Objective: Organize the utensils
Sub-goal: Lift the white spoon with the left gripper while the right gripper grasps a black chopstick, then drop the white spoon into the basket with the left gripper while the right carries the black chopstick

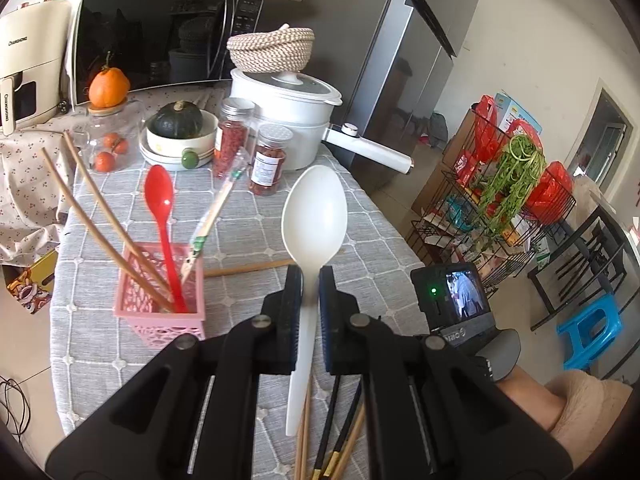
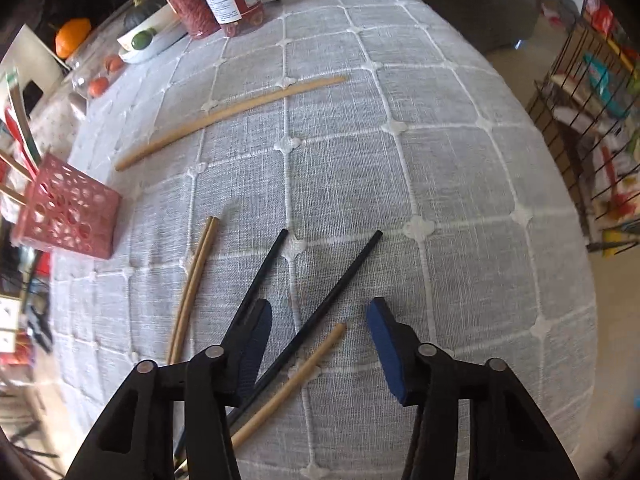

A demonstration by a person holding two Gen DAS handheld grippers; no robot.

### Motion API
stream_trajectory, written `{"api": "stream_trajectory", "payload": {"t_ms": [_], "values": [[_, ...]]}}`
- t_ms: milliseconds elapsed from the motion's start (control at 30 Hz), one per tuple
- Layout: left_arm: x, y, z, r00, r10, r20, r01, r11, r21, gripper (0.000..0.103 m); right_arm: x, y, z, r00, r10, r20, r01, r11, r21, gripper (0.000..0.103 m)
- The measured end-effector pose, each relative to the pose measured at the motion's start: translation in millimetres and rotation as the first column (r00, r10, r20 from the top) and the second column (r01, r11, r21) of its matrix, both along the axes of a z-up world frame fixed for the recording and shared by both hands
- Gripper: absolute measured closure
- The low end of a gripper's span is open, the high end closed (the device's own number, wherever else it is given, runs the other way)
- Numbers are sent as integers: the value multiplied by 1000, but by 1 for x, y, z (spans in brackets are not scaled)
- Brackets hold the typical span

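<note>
Behind on the surface [image 1: 248,220] with the grey checked cloth: a big black microwave oven [image 1: 160,36], a white cooking pot with a long handle [image 1: 288,120], a woven rope basket [image 1: 272,50] on top of the pot lid, two clear jars of red dried fruit [image 1: 252,148], a dark green squash in a white bowl [image 1: 179,130], and an orange fruit on a glass jar [image 1: 108,88]. Off to the right, on the floor, a black wire rack with green leaves and red bags [image 1: 508,176] and a small blue plastic stool [image 1: 592,332].

Nothing between the pink plastic holder with holes [image 1: 160,300] and the left hand-held gripper [image 1: 310,276], only bare cloth.

Left hand-held gripper squeezed tight on the handle of a long white plastic spoon [image 1: 314,216], bowl end up and forward, held above the cloth, just right of the pink holder. Smooth and plain, that spoon, with a wide oval bowl and a thin handle.

Already standing in the pink holder: a red plastic spoon [image 1: 162,208], two light wooden chopsticks [image 1: 100,216] leaning left, and a wrapped pair of chopsticks [image 1: 212,216].

Right hand-held gripper [image 2: 320,316] spread wide, holding nothing, low over two black chopsticks [image 2: 340,280] lying flat. Beside those, a short wooden chopstick [image 2: 296,380], a pair of wooden chopsticks touching side by side [image 2: 192,284], and one long wooden chopstick [image 2: 228,116] farther away.
</note>
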State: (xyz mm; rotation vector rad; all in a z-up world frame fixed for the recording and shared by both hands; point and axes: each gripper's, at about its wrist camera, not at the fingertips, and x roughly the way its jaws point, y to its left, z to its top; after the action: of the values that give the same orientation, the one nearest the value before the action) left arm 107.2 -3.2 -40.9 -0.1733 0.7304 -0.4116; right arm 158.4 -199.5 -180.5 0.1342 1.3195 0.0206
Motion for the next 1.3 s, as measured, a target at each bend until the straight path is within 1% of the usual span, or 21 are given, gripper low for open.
{"api": "stream_trajectory", "payload": {"t_ms": [33,100,133,200,233,300,400,533,633,700,833,967,1033,1133,1200,1300], "values": [[-1,2,0,1000,1,-2,-1,1000,1,93,1,4,-1,1000,1,5,-1,1000,-25,59],[-2,6,-1,1000,2,-6,-2,1000,0,93,2,10,-2,1000,6,16,-5,998,-66,66],[-3,8,-1,1000,5,-7,-5,1000,2,93,3,13,-2,1000,7,23,-5,997,-81,67],[-4,11,-4,1000,13,-9,-13,1000,5,93,3,17,-3,999,9,39,-5,995,-98,74],[-5,13,-5,1000,17,-10,-17,1000,5,93,3,18,-4,999,6,46,-1,995,-103,76],[-6,16,-6,1000,27,-7,-27,1000,8,93,4,20,-4,998,3,58,2,996,-87,87],[-7,23,-6,999,47,3,-47,999,6,93,8,21,-5,997,-20,71,24,998,-51,89],[-6,32,-3,996,85,25,-84,996,-15,93,15,3,-5,993,-93,71,86,992,96,93],[-6,44,3,989,133,63,-129,990,-52,93,17,-12,-6,987,-152,49,138,966,220,95],[-6,51,6,981,173,89,-166,983,-75,93,18,-21,0,983,-177,58,153,945,290,96],[-4,65,9,942,294,164,-275,953,-129,93,12,-27,29,975,-168,146,113,939,325,96],[3,77,10,896,394,205,-355,913,-203,93,-4,-24,63,958,-155,240,61,931,360,97],[8,80,8,877,434,205,-386,892,-238,93,-12,-24,78,949,-144,280,33,930,365,97],[19,82,-1,851,496,175,-439,853,-283,93,-21,-26,95,939,-132,316,5,929,371,98],[23,79,-8,830,535,157,-479,828,-293,93,-26,-23,105,932,-130,339,-7,927,375,98],[27,72,-15,799,577,169,-521,805,-283,93,-33,-24,117,922,-125,367,-28,922,386,98]]}}
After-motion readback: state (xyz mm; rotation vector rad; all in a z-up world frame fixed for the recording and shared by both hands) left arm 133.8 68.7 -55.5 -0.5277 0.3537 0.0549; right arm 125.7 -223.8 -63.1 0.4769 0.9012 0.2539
